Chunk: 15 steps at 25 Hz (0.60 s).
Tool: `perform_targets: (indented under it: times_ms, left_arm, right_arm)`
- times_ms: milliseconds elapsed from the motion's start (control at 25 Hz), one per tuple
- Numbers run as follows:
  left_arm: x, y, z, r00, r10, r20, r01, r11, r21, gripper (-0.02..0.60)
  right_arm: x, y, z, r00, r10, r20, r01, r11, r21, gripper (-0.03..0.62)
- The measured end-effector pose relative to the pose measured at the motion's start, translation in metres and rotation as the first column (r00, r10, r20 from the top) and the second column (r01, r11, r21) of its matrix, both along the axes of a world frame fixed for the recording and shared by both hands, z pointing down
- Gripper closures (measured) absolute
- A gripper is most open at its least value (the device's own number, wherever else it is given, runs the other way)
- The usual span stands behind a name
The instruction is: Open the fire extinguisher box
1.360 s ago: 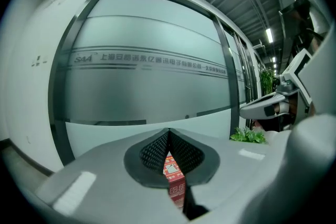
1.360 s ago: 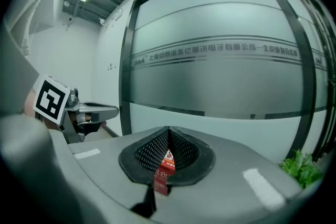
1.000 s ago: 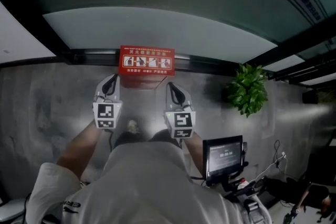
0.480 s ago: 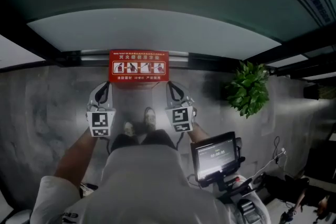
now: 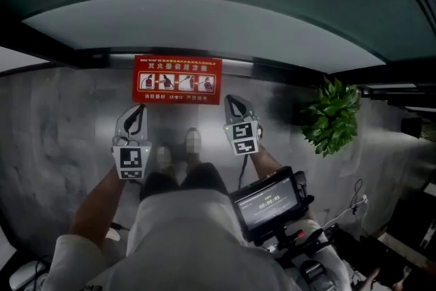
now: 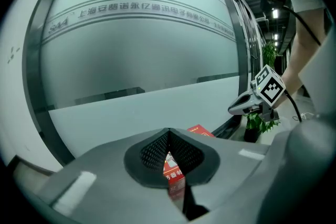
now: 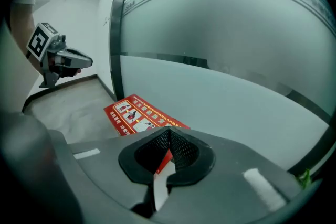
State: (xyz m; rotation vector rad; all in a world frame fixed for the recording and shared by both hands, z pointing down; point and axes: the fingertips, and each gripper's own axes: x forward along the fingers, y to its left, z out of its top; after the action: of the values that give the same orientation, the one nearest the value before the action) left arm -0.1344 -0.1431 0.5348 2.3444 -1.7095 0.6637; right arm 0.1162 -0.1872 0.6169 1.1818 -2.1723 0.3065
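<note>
The red fire extinguisher box [image 5: 177,78] stands on the floor against the frosted glass wall, its lid with white pictograms facing up. My left gripper [image 5: 138,110] hovers short of its left front corner, jaws together and empty. My right gripper [image 5: 235,104] hangs just off the box's right front corner, also shut on nothing. In the left gripper view the pads meet at the left gripper [image 6: 168,135], with the box [image 6: 201,131] beyond them. The right gripper [image 7: 168,132] shows closed pads above the box [image 7: 139,115].
A potted green plant [image 5: 334,123] stands to the right by the dark window frame. A small screen device [image 5: 267,201] hangs at the person's right hip. The person's shoes [image 5: 193,143] are on the grey floor between the grippers. The frosted glass wall [image 5: 204,24] rises behind the box.
The person has stepped toward the box, which now sits lower and larger in view. Both grippers came closer to its front corners, the right one more.
</note>
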Motion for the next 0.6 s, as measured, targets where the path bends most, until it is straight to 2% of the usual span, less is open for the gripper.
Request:
perform_targets:
  times_ms: [120,200,320,400,480,600]
  left_arm:
    - [0.005,-0.002,0.013,1.000,-0.003,0.003,0.003,1.000,-0.017,0.580]
    - [0.008,-0.003,0.021,1.000,0.000,0.004,0.001,1.000,-0.026,0.580]
    - [0.011,-0.005,0.032,1.000,0.001,0.008,-0.001,0.999,-0.042,0.580]
    - [0.013,-0.007,0.036,1.000,-0.005,0.006,0.005,0.998,-0.056,0.580]
    - [0.015,-0.007,0.041,1.000,-0.013,0.001,0.013,0.997,-0.074,0.580]
    - [0.016,-0.005,0.052,1.000,-0.013,0.006,0.013,0.997,-0.080,0.580]
  right_arm:
    - [0.004,-0.011,0.028,0.998,-0.029,-0.048,0.028,0.999,-0.014,0.579]
    - [0.007,-0.013,0.049,0.986,-0.104,-0.134,0.103,0.995,-0.011,0.566]
    - [0.011,-0.012,0.079,0.926,-0.239,-0.293,0.248,0.969,-0.009,0.498]
    - [0.014,-0.013,0.096,0.851,-0.321,-0.416,0.352,0.936,-0.004,0.464]
    - [0.019,-0.013,0.111,0.743,-0.390,-0.544,0.462,0.887,-0.005,0.426]
    - [0.022,-0.013,0.131,0.574,-0.442,-0.690,0.604,0.797,-0.007,0.390]
